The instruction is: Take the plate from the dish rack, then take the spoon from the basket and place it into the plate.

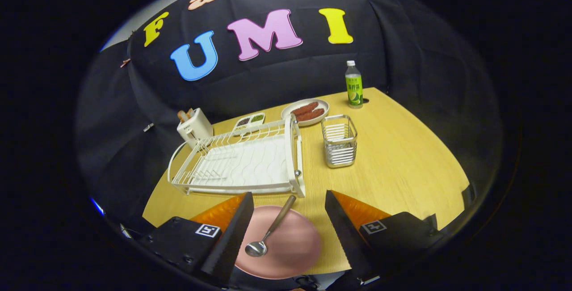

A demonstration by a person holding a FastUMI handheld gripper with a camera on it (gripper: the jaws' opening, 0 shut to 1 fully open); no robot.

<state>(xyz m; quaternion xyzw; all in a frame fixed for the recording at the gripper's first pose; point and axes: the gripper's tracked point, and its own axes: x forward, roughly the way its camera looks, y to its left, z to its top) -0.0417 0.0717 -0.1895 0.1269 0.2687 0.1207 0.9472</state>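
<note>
A pink plate (290, 244) lies flat on the wooden table (402, 170), between my fingers at the near edge. A spoon (270, 232) with a wooden handle rests in it, bowl toward me and handle leaning over the plate's far rim toward the rack. My gripper (289, 201) is open, its fingers spread wide on either side of the plate and touching nothing. Just beyond the plate stands the white dish rack (237, 163), with nothing in it. The wire basket (339, 140) stands to the right of the rack, and I see nothing inside it.
Behind the rack are a white toaster (194, 126), a small tray of seasonings (249, 121) and a plate with sausages (305, 111). A green-labelled bottle (354, 84) stands at the table's far corner. Bare tabletop stretches to the right of the basket.
</note>
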